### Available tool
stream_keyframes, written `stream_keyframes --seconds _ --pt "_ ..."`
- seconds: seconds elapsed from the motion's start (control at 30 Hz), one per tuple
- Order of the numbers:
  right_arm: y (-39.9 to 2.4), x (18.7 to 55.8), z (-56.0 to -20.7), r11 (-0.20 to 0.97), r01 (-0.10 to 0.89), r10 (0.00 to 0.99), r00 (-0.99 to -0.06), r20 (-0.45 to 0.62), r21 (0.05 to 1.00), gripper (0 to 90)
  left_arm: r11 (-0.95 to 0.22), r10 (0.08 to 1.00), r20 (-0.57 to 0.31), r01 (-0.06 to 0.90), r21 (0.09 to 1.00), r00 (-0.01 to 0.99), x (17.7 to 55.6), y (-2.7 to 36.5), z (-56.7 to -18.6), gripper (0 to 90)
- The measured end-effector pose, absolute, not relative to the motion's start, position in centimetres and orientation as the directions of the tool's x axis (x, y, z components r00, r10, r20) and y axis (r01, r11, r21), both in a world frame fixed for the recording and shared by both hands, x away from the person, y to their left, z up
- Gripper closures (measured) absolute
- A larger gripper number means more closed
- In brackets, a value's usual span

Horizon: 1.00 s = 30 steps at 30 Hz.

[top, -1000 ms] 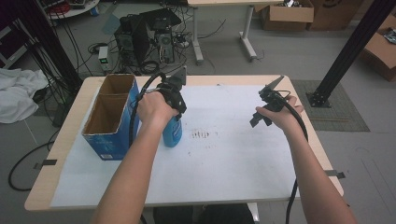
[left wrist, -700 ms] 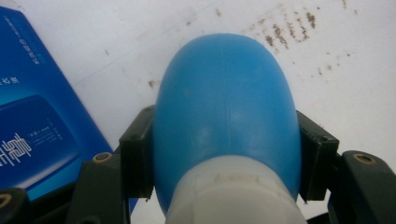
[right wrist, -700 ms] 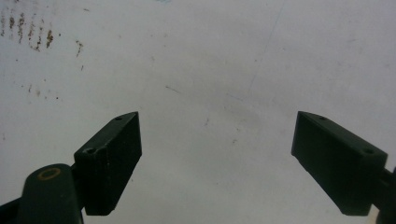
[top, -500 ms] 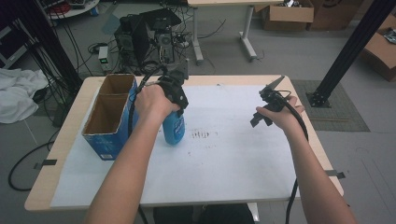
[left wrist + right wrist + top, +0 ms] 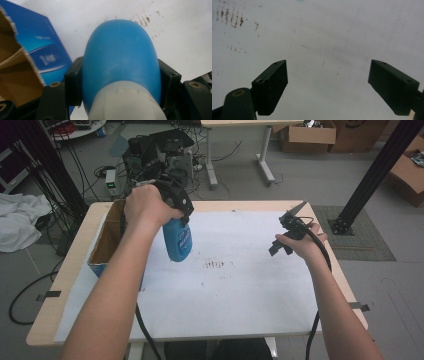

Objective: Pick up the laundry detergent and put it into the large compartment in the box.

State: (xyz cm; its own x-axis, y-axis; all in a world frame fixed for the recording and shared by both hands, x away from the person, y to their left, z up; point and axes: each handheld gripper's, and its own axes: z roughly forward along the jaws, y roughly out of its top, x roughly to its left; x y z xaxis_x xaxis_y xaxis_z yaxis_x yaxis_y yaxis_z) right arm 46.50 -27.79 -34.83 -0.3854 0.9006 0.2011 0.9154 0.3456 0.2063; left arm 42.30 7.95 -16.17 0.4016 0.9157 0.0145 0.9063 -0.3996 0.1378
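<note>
The left gripper [image 5: 176, 215] clamps a blue plastic bottle [image 5: 178, 239] upright, base down, beside the open blue cardboard box [image 5: 102, 247]; right gripper [image 5: 328, 85] fingers gape wide.

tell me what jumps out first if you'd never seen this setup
The blue bottle stands out: the left gripper clamps it near its white neck, above the white table mat, beside the open blue cardboard box. To the right, the right gripper hangs open and empty over the mat.

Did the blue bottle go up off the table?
Yes. The blue bottle, clamped in the left gripper, has risen off the white table cover, beside the cardboard box.
</note>
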Motion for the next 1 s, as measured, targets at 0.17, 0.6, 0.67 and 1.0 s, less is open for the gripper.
stream_keyframes --seconds 0.17,0.6,0.67,1.0 --pt "-27.8 46.4 -34.7 0.334 0.919 0.903 -0.375 0.207 0.207 16.3 -0.352 0.935 0.011 0.924 0.150 0.355 41.8 9.6 -13.6 38.0" --pt "-27.5 46.5 -34.7 0.347 0.914 0.898 -0.388 0.208 0.211 16.3 -0.171 0.985 0.024 0.966 0.195 0.169 40.9 15.8 -9.5 38.1" --pt "-27.5 46.5 -34.7 0.350 0.913 0.896 -0.392 0.207 0.211 16.3 -0.135 0.991 0.021 0.969 0.208 0.134 40.8 17.0 -9.3 38.1" --pt "-27.7 46.5 -34.7 0.345 0.915 0.898 -0.386 0.210 0.208 16.3 0.010 1.000 0.016 0.973 0.231 -0.014 40.6 21.2 -9.8 38.1"
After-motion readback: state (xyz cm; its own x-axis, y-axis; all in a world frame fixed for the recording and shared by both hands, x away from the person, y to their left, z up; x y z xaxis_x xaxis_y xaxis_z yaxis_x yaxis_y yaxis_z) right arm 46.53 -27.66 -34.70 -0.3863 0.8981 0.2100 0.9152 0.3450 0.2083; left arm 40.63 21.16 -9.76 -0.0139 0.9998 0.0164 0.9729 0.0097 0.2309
